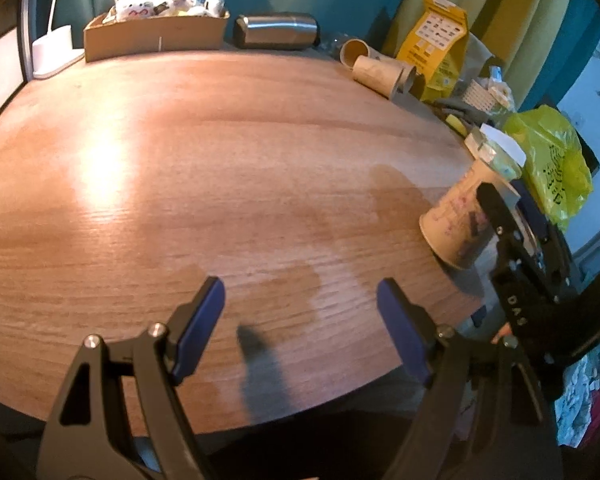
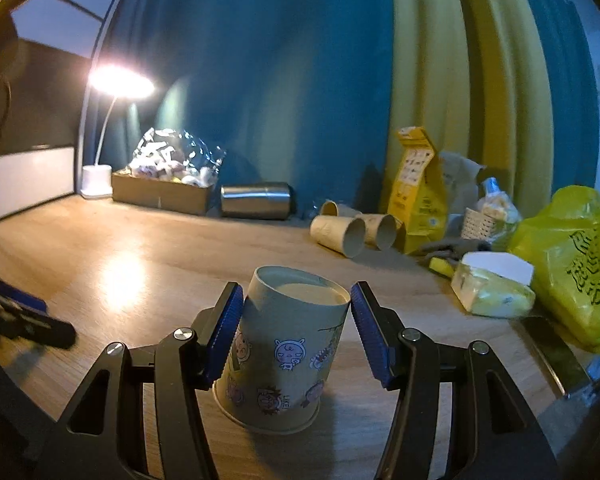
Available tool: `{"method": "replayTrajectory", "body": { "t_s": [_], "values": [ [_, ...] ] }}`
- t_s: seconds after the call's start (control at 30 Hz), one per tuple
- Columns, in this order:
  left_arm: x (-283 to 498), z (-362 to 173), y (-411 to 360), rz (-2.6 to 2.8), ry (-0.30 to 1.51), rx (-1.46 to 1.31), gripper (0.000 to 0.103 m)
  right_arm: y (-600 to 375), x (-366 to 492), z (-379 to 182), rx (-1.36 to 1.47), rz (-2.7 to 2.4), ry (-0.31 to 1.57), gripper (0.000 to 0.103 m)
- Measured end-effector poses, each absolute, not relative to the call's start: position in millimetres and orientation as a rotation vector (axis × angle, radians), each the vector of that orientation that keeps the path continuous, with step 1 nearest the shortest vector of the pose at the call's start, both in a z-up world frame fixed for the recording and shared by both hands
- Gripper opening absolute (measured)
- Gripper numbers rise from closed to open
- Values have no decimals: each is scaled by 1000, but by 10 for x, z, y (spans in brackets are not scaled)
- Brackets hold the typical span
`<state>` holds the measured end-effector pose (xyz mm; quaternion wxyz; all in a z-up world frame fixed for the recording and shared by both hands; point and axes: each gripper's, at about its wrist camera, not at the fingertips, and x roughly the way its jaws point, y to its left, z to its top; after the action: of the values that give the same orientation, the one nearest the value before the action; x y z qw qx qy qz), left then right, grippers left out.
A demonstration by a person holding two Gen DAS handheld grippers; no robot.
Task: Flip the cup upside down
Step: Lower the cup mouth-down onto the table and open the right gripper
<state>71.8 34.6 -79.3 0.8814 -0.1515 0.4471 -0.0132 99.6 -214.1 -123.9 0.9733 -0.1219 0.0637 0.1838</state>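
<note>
Already we see the cup (image 2: 282, 354) standing mouth-down on the table (image 2: 148, 248), base uppermost, so we judge the flip essentially made. Our right gripper (image 2: 296, 332) straddles the cup with its blue pads spread. The left pad (image 2: 223, 334) seems to touch the cup's wall, while the right pad stands just clear, so nothing is clamped. Away to the cup's left, our left gripper (image 1: 300, 328) hangs over bare wood, spread wide and empty. Beyond the cup lie cardboard tubes (image 2: 350, 232) and a steel tumbler (image 2: 256, 200); to its right sits a tissue pack (image 2: 494, 288).

Our worry is the withdrawal: the cup looks light and appears to lean slightly, so if that near pad drags along the wall it could tip the cup onto its side.
</note>
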Motion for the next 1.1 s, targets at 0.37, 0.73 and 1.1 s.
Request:
{"method": "replayTrajectory", "body": {
  "t_s": [0.37, 0.73, 1.1],
  "values": [
    [730, -818, 319, -30, 944, -299, 80, -2149, 917, -1334, -267, 365, 88, 59],
    [727, -817, 296, -31, 943, -288, 80, -2150, 931, -1384, -241, 391, 138, 59],
    [707, -790, 297, -27, 933, -277, 80, -2139, 951, -1382, -219, 393, 160, 59]
  ]
}}
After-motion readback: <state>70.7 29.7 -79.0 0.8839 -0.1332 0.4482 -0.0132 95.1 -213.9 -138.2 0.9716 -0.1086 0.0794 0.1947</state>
